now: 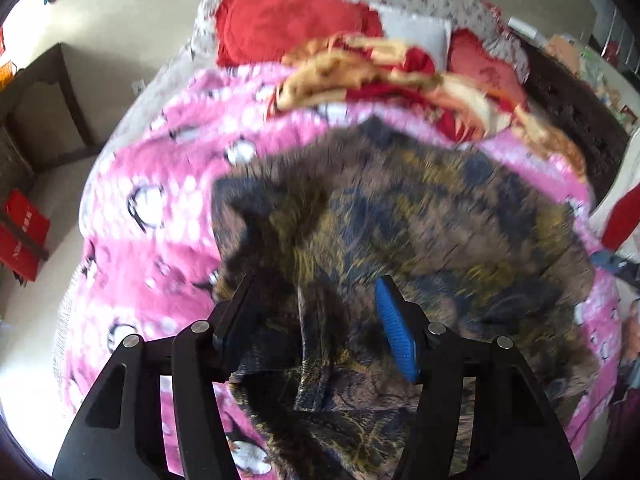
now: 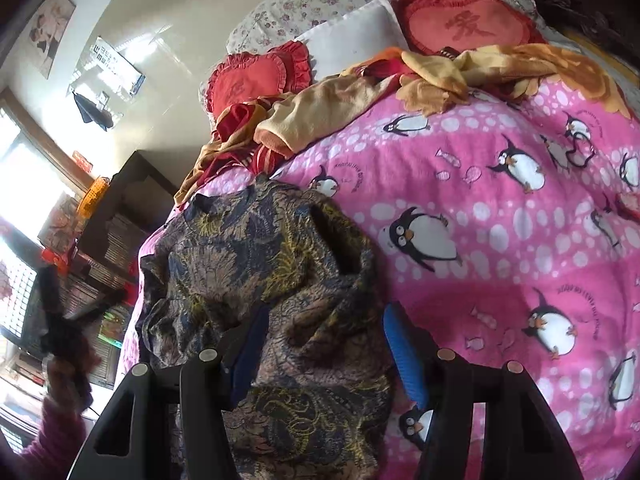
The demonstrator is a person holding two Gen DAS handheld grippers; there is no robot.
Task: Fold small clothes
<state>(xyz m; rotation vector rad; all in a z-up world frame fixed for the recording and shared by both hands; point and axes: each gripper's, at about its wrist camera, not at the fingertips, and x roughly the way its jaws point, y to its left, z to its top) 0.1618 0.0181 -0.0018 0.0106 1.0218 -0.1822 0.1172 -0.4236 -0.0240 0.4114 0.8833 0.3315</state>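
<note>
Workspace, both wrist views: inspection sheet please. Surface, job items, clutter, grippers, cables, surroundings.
Surface: bed under a pink penguin blanket, rumpled.
Job's things: one dark patterned garment lying crumpled on the blanket near the bed's edge, not yet folded.
Clutter: heap of yellow and red clothes toward the head of the bed; two red heart cushions; a white pillow.
Grippers: left gripper open, a ridge of the garment between its fingers, contact not clear through blur; right gripper open over the garment, fabric between the fingers, pads not seen pressing.
Cables: nothing seen.
Surroundings: dark wooden furniture beside the bed, bright window, pictures on the wall.
</note>
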